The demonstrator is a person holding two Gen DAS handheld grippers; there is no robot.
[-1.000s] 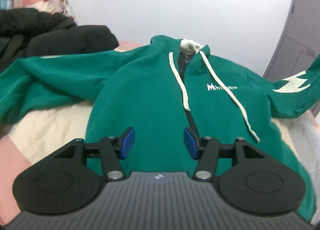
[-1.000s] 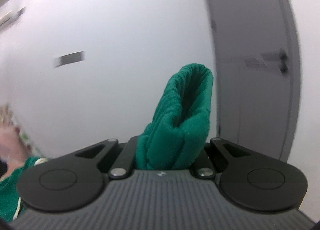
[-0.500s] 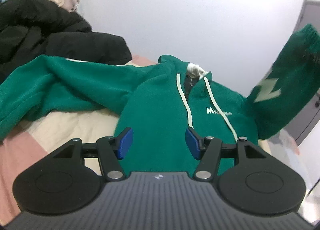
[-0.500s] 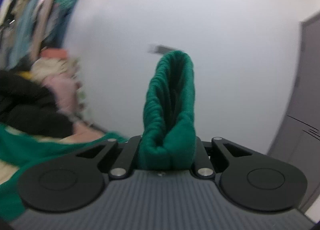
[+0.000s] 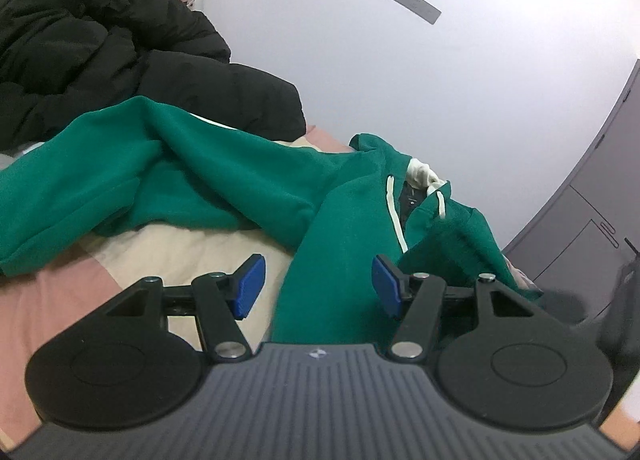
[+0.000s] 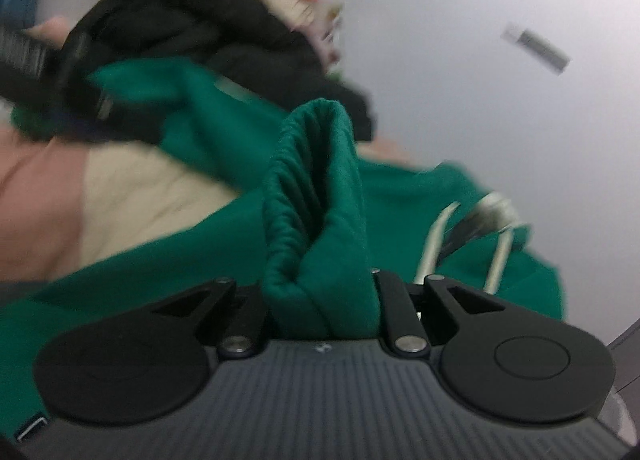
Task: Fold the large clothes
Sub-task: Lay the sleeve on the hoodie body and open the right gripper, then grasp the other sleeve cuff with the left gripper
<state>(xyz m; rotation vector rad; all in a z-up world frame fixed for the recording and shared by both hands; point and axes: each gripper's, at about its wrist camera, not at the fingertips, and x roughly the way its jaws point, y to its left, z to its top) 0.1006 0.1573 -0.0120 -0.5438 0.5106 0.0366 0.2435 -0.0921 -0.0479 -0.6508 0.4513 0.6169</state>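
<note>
Nearest in the left wrist view, left gripper [image 5: 318, 287] with blue pads [image 5: 249, 286] spread apart, released, nothing pinched, jaws hovering over the lower front of the green hoodie [image 5: 332, 260]. In the right wrist view, right gripper [image 6: 320, 300] clenched on the ribbed sleeve cuff [image 6: 312, 196], cuff bunched into soft vertical folds and standing up between the black fingers, pads themselves hidden by the cloth. Hoodie spread front-up across a bed, body running from the near middle toward the far right, one long sleeve stretched out to the left in thick rumpled ridges, the right sleeve folded over the chest on the right side. Fabric a matte, fleecy knit in deep green, cuff tighter and ribbed. Cream flat drawstrings [image 5: 394, 216] trailing down from the neckline, a pale lining showing at the hood opening, a dark zip strip between the cords. Beneath it a quilted bedcover [image 5: 168, 256] in cream and dusty pink blocks, soft and slightly puffed. Farther left, a black puffer jacket [image 5: 100, 56] heaped in glossy, rounded folds, touching the far edge of the outstretched sleeve. Beyond that, a blurred jumble of coloured clothes and a pink box at the far left corner. Far behind, a smooth pale wall with a small grey rectangular plate [image 5: 408, 4], and at the far right a flat grey wardrobe door [image 5: 592, 212] with recessed handles.
</note>
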